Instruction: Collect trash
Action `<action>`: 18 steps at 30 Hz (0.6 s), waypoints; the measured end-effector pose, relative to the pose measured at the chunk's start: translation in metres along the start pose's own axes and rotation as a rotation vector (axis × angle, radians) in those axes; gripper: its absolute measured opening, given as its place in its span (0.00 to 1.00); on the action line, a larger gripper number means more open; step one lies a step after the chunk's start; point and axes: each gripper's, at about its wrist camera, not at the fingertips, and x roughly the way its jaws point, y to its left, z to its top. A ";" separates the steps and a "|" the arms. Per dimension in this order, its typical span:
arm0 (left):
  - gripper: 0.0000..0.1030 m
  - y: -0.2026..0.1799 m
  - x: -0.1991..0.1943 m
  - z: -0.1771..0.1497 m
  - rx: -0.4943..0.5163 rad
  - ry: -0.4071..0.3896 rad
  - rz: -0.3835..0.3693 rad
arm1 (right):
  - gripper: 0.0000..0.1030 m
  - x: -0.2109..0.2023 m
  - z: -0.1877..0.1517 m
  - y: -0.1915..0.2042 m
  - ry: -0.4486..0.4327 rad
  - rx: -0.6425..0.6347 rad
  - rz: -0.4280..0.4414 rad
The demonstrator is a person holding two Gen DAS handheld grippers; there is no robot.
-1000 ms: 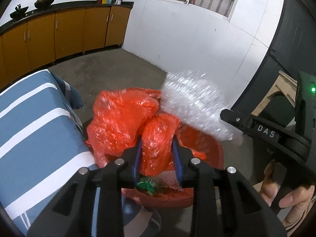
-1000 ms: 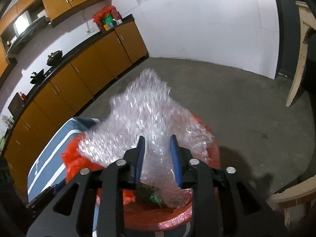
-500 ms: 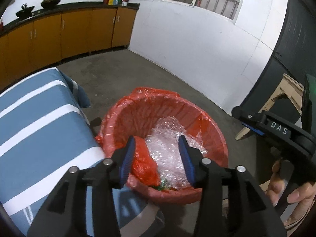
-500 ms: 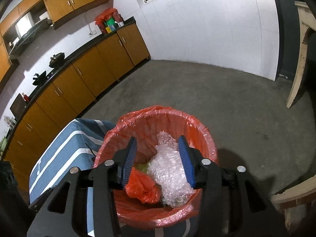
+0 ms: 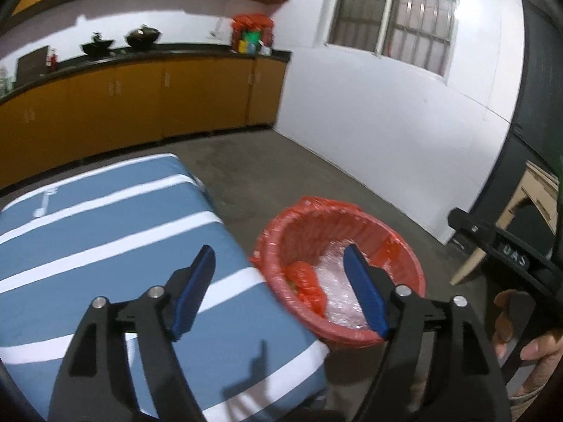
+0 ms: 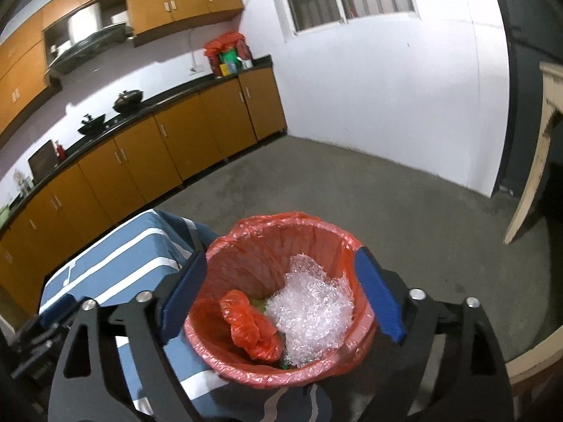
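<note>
Two pieces of trash lie in the round bin lined with a red plastic bag (image 6: 281, 246), which stands on the floor at the near right corner of the blue bed with white stripes (image 5: 105, 232): a crumpled red plastic bag (image 6: 253, 330) on the left and a wad of clear bubble wrap (image 6: 313, 309) on the right, touching each other, with something green just showing beneath them. My left tool (image 5: 281, 288) hangs above the bed's corner and the bin's near rim, its blue pads spreading apart with nothing between them. My right tool (image 6: 281, 295) sits above the bin, its jaws also opening, and though the bin shows between the pads they press on nothing.

I judge both pieces very light and soft. The bubble wrap will spring back and could creep up over the rim, so if I need to push it down I would pinch it through the thick middle rather than at a loose edge. The red bag is thin and slippery; a bunched fold gives a surer hold than a single layer. The liner's turned-over rim looks flimsy and could pull off the bin if I snag it.

As for writing, I can read "DAS" on the black body of the right tool in the left wrist view, blurred. The coloured packages on the far worktop (image 6: 197, 88) are too small to read.
</note>
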 end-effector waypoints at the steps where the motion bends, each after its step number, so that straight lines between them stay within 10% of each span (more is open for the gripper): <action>1: 0.79 0.003 -0.007 0.000 -0.008 -0.013 0.016 | 0.90 -0.004 -0.001 0.003 -0.012 -0.016 0.005; 18: 0.96 0.031 -0.115 -0.023 -0.072 -0.188 0.293 | 0.98 -0.069 -0.029 0.052 -0.170 -0.264 -0.021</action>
